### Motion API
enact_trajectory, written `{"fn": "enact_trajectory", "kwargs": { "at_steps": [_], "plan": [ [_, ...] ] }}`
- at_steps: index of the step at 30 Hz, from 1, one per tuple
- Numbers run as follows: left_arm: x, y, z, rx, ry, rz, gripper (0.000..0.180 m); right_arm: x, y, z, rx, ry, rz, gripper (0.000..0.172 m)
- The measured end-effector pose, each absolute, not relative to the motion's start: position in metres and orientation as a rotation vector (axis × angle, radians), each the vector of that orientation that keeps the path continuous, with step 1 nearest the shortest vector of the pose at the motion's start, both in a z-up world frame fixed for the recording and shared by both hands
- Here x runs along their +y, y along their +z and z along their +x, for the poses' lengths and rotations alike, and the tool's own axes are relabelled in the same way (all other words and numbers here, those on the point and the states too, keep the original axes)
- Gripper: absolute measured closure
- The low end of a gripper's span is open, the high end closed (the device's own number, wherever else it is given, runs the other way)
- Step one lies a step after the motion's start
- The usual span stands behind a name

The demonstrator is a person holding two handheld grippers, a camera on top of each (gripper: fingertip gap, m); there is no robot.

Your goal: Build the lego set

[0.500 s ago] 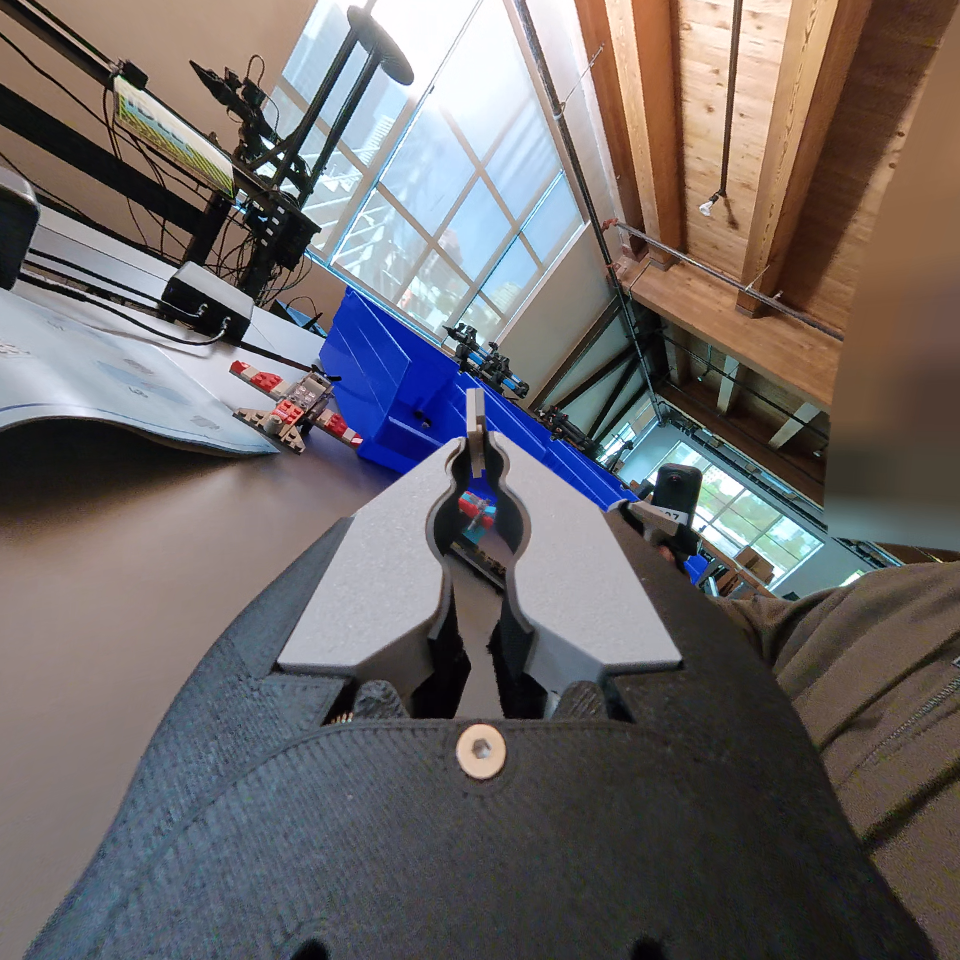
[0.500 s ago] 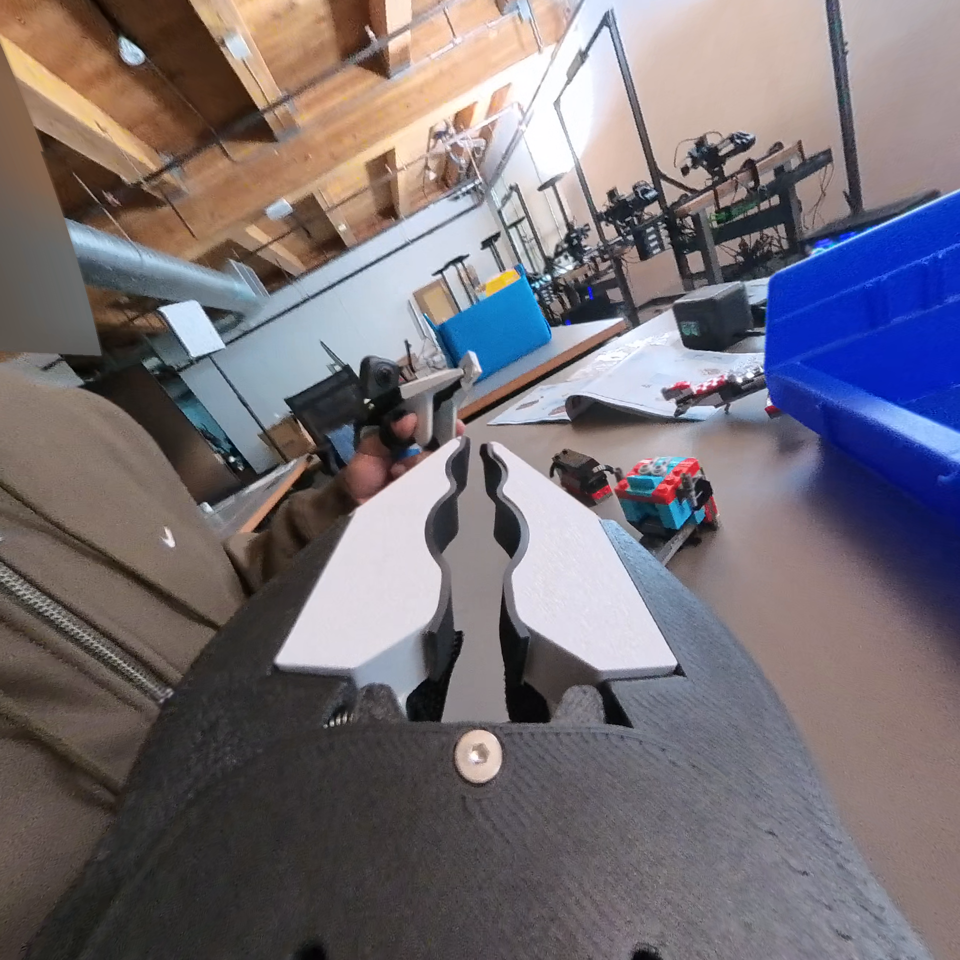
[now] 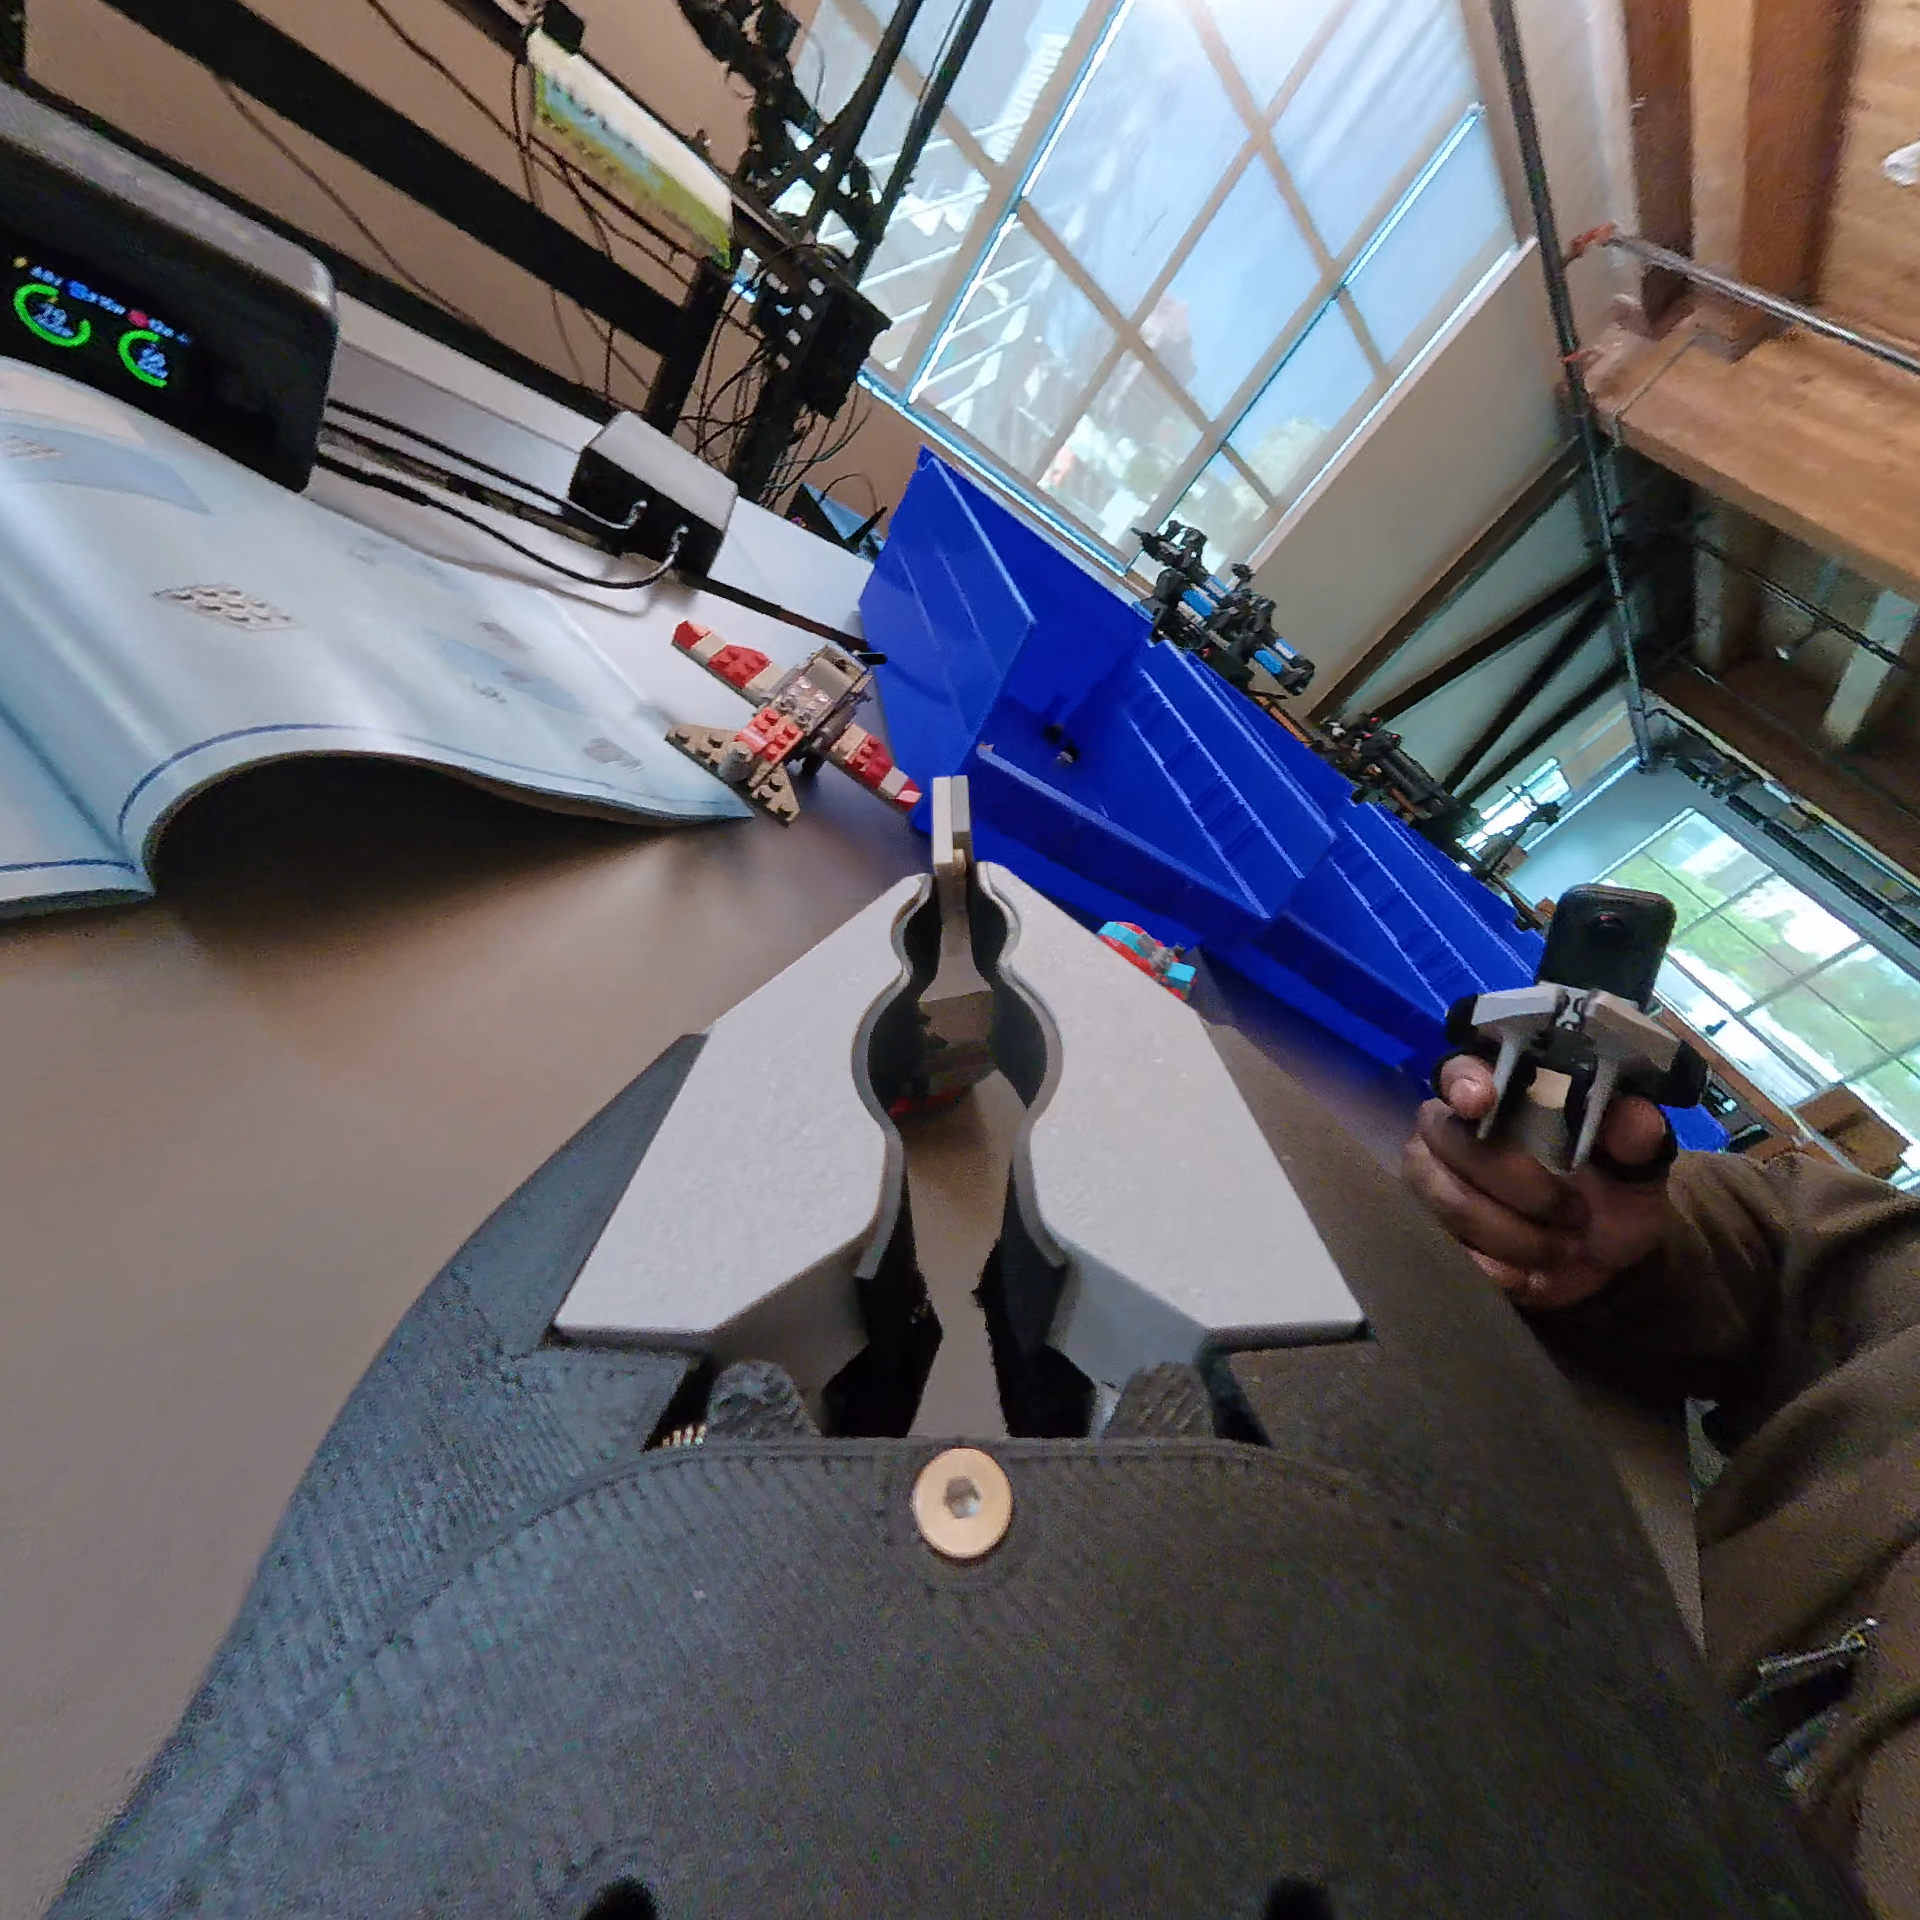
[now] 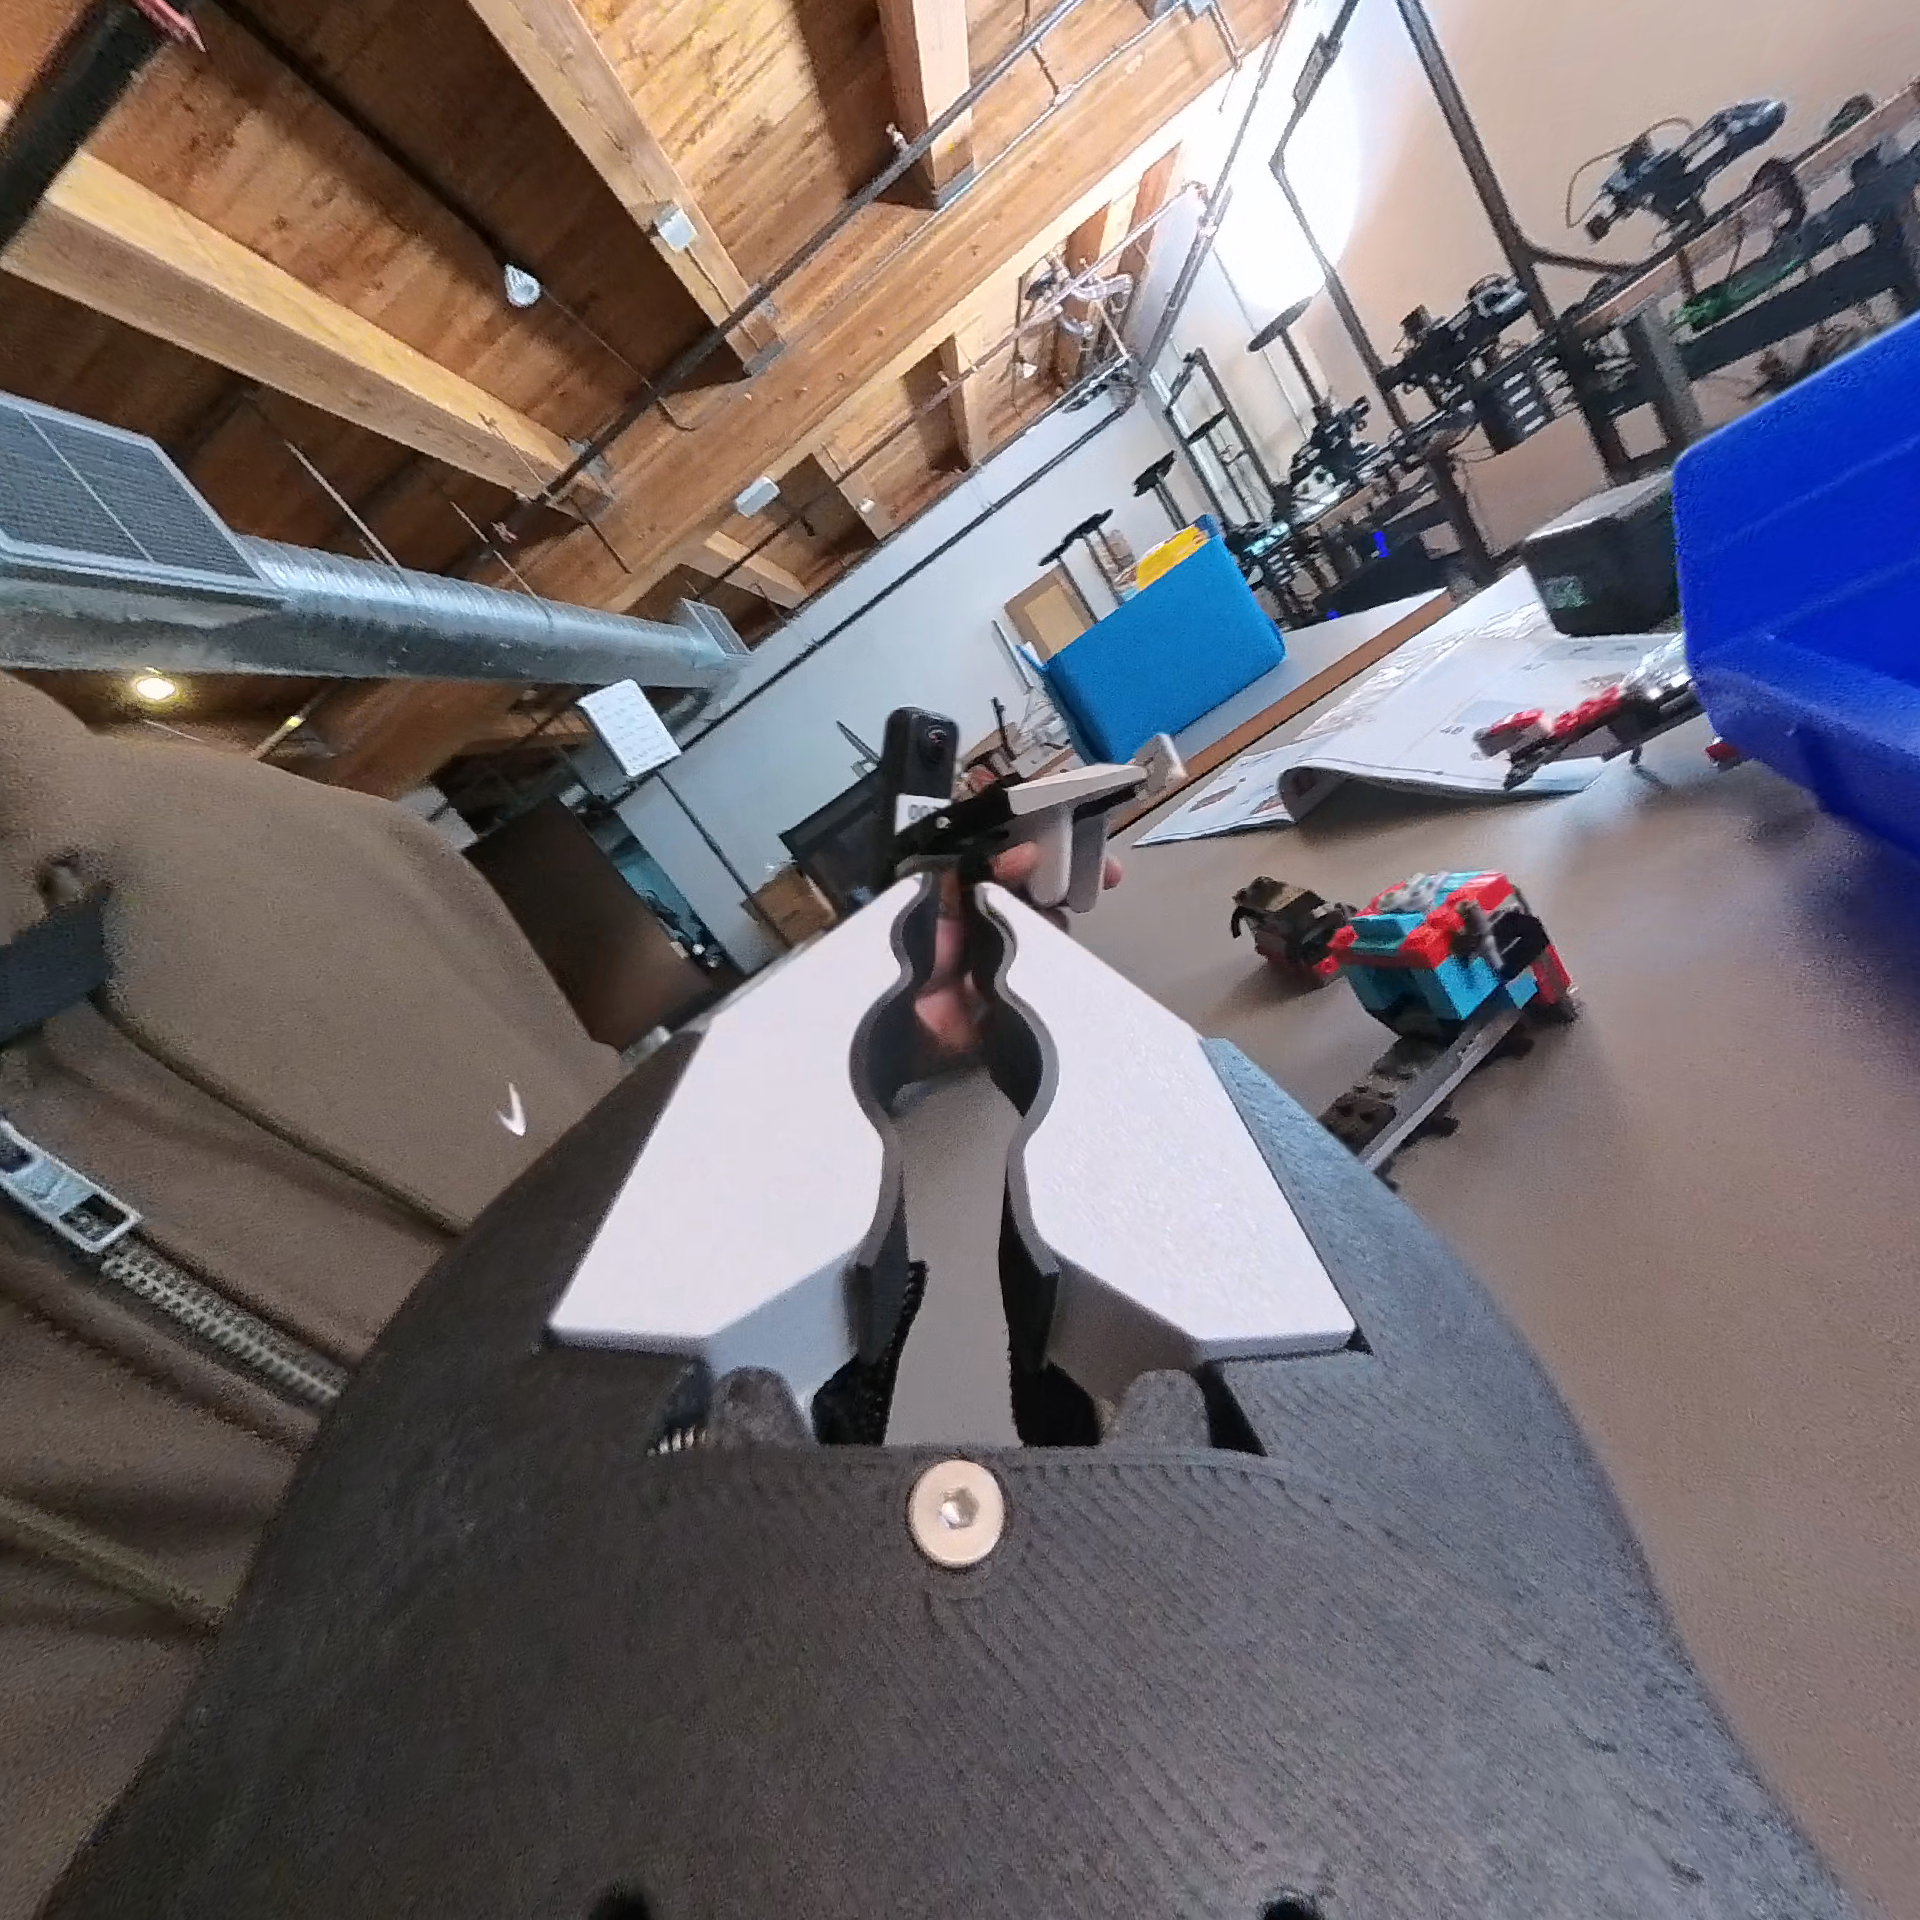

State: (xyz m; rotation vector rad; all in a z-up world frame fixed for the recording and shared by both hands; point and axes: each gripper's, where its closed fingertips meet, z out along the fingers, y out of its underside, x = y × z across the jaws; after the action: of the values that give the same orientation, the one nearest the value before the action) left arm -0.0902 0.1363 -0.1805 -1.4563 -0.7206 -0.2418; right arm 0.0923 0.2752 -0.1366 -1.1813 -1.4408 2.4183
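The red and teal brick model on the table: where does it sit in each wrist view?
Left wrist view: red and teal brick model peeks out just right of the fingers, before the blue bin.
Right wrist view: model right of centre on the table.
Shared landmark: open booklet.

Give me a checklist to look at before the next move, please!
1. Left tool has a firm hold: ok. Its fingertips pinch a small pale grey piece that pokes out past them.
2. Right tool is free: ok. Its fingertips sit close together and nothing shows between them.
3. Tools are apart: ok. They do not touch.
4. Blue-and-red brick model is untouched: ok. It sits alone on the table.
5. Red-and-grey brick plane is out of the way: ok. It sits by the open booklet.
6. What's inside the blue bin: cannot tell.
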Motion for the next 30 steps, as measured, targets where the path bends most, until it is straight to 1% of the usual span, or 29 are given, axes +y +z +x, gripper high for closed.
{"fn": "enact_trajectory", "kwargs": {
  "at_steps": [5,13,30],
  "plan": [
    [0.138,-0.186,-0.092,-0.746,-0.238,-1.481,0.175,0.277,-0.137,0.092,-1.437,2.48,-1.222,0.167],
    [0.14,-0.19,-0.093,-0.764,-0.244,-1.503,0.175,0.254,-0.145,0.099,-1.612,2.422,-1.187,0.165],
    [0.142,-0.193,-0.093,-0.773,-0.247,-1.52,0.175,0.25,-0.147,0.099,-1.639,2.399,-1.18,0.165]
  ]
}}
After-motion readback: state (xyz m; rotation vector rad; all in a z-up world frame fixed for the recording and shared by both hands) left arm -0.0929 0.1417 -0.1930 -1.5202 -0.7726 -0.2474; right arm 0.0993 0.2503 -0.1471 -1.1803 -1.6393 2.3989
